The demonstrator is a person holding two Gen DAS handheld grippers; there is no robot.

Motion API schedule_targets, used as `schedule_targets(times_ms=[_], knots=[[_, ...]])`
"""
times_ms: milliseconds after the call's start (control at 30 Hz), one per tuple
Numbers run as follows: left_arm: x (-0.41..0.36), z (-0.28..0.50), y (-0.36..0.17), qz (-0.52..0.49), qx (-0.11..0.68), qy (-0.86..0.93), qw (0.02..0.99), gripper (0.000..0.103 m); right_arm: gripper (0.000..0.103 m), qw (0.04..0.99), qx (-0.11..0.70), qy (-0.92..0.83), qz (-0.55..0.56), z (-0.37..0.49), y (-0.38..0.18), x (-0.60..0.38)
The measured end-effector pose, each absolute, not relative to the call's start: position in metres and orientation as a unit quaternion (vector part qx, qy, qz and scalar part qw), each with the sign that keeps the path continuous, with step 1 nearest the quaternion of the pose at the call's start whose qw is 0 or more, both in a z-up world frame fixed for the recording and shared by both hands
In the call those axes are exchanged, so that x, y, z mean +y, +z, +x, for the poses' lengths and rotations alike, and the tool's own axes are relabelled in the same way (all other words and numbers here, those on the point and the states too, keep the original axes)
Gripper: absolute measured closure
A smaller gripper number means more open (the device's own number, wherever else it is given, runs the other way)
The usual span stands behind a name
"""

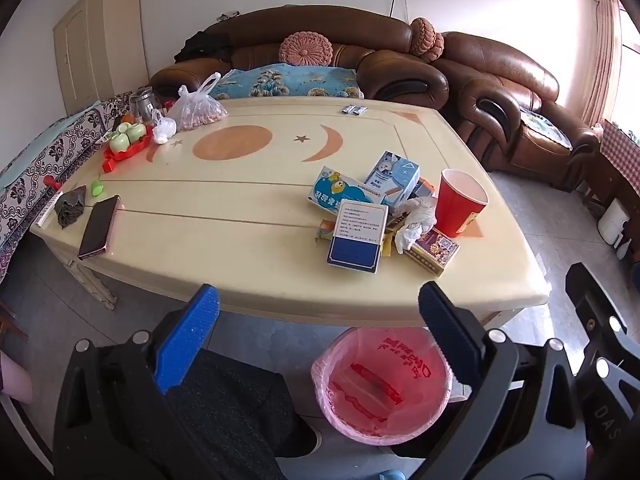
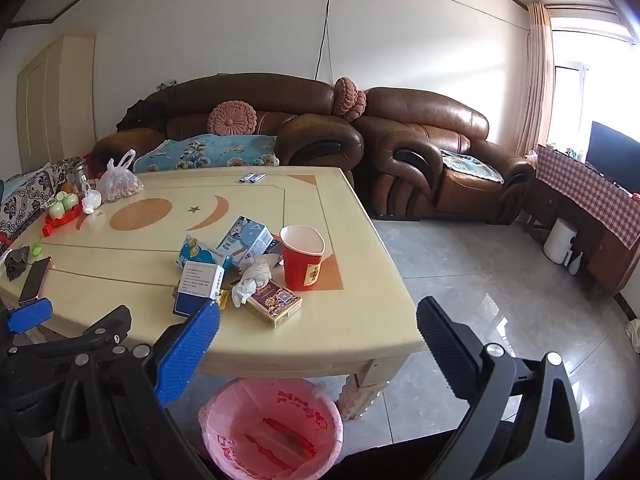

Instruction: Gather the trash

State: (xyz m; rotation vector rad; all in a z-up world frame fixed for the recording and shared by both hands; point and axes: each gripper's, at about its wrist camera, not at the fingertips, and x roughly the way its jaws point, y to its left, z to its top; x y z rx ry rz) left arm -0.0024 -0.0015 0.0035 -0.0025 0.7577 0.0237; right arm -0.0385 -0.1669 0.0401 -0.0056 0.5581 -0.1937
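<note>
Left to right across the cream table [image 1: 248, 240]: a phone [image 1: 99, 227] lay face up at the near-left corner, a crumpled dark cloth [image 1: 71, 209] just beside it. Past those, a red tray [image 1: 127, 148] held green cups [image 1: 128, 136], with a clear bag of nuts [image 1: 198, 110] behind it.

Left gripper [image 1: 319, 312] hung over the near table edge, tilted downward, jaws spread wide, nothing between the blue pads [image 1: 188, 344].

The trash sat in one cluster on the right half of the table: a blue-and-white box [image 1: 357, 236] lying nearest the front, a teal cartoon box [image 1: 340, 192] and a pale blue carton [image 1: 394, 176] behind it, a crumpled white tissue [image 1: 416, 220] on top of the pile, a maroon patterned box [image 1: 434, 250] to its right. A red paper cup [image 1: 460, 202] stood upright, touching the pile's right side.

A bin with a pink liner [image 1: 382, 384] sat on the floor below the near table edge, red wrappers inside.

Right gripper [image 2: 318, 316] hovered short of the table's near-right corner, jaws also spread wide and holding nothing; the maroon box [image 2: 274, 302] was just beyond its left finger. Brown leather sofas [image 2: 420, 152] were behind the table.
</note>
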Motion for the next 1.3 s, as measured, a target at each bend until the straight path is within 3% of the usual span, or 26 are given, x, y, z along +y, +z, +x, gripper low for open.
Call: schedule_targets(times_ms=[1300], knots=[[-0.0009, -0.006, 0.0027, -0.003, 0.377, 0.013, 0.926, 0.005, 0.006, 0.956, 0.277, -0.094, 0.001, -0.0386, 0.04, -0.1658]])
